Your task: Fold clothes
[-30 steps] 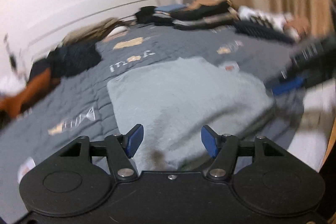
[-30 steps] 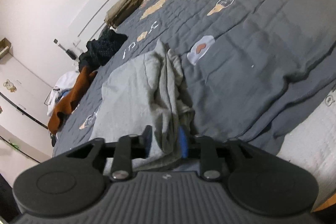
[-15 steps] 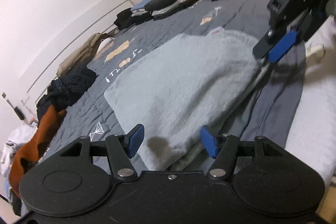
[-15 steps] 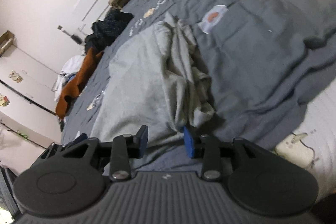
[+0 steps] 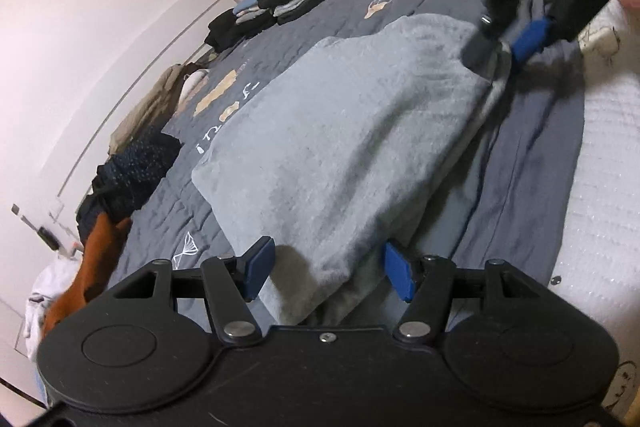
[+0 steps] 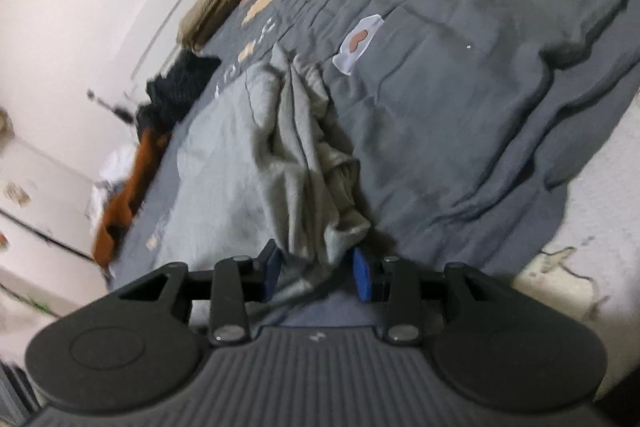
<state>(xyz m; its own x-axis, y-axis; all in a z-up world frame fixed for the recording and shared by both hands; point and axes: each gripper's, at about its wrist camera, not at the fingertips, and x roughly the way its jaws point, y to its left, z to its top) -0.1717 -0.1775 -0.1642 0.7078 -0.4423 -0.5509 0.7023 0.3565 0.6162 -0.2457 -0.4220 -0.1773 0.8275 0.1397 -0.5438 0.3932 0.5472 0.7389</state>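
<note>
Your right gripper [image 6: 316,273], which was pinching the bunched edge of the grey garment [image 5: 340,131] a second ago, now has its jaws apart around it, while your left gripper [image 5: 326,273] stays spread at the near corner, so the fold now rests on the grey quilt [image 6: 460,75].

Light grey fleecy sweatshirt [image 5: 340,131]: partly folded, lying flat on a dark grey quilted bedspread [image 6: 460,75] near the bed's edge. One side smooth and even; the opposite side bunched into loose vertical creases [image 6: 308,167].
</note>
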